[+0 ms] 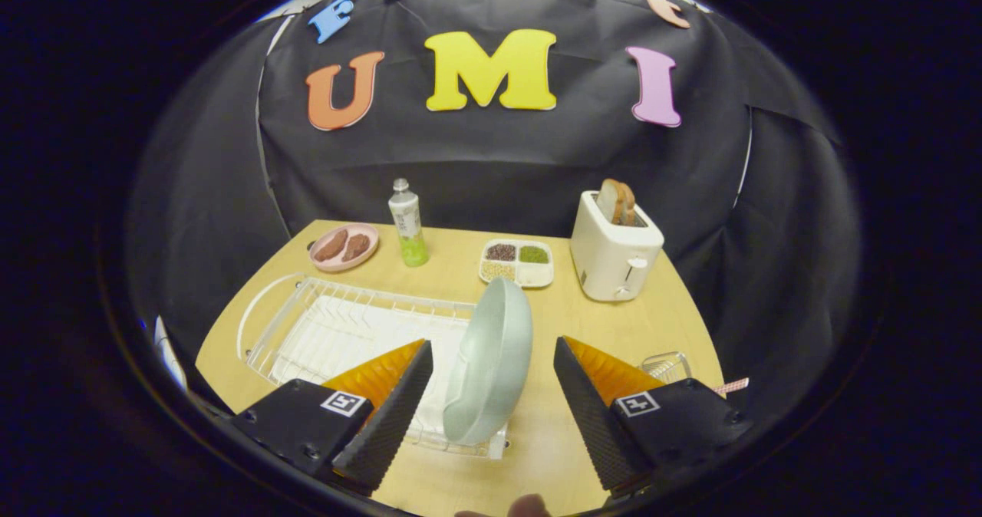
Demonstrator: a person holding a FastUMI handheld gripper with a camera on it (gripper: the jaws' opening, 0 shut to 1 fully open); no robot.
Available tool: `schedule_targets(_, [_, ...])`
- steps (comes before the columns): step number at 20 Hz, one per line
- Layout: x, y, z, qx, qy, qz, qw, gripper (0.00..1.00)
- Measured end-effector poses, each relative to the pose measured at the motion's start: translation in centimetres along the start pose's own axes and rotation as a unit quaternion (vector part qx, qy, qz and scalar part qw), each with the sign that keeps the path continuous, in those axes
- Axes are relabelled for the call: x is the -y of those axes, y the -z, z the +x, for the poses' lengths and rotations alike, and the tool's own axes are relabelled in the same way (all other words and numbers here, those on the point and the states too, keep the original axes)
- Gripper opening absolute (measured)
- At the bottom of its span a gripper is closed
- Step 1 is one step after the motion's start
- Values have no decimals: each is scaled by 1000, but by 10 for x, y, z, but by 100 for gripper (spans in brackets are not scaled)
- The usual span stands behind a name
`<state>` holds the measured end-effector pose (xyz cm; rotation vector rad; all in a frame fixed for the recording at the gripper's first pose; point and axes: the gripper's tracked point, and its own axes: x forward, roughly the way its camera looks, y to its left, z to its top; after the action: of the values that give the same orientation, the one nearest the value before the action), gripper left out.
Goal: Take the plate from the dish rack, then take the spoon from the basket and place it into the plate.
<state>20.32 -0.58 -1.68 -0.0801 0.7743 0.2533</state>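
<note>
Standing on edge in dish rack [307, 333]: plate [491, 363] | gripper [491, 394] open astride

Pale green plate [491, 360], white wire dish rack [337, 329], cream toaster [614, 256], pink dish [344, 246].

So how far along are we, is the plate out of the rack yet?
Nothing is finished yet. The plate stands on edge in the dish rack, between the open fingers of the gripper, which do not press on it. Still left: lift it out, then fetch the spoon from the basket into it.
</note>
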Motion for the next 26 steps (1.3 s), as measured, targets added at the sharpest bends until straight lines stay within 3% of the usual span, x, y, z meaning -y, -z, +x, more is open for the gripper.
schedule_targets(8, [1, -7, 37, -89, 7, -24, 996, 99])
schedule_targets(13, [0, 4, 57, -140, 19, 1, 990, 91])
schedule_targets(14, [1, 6, 60, -146, 25, 4, 989, 87])
schedule_targets(20, [-3, 16, 67, -174, 39, 27, 984, 46])
schedule_targets(26, [0, 12, 56, -175, 84, 38, 980, 39])
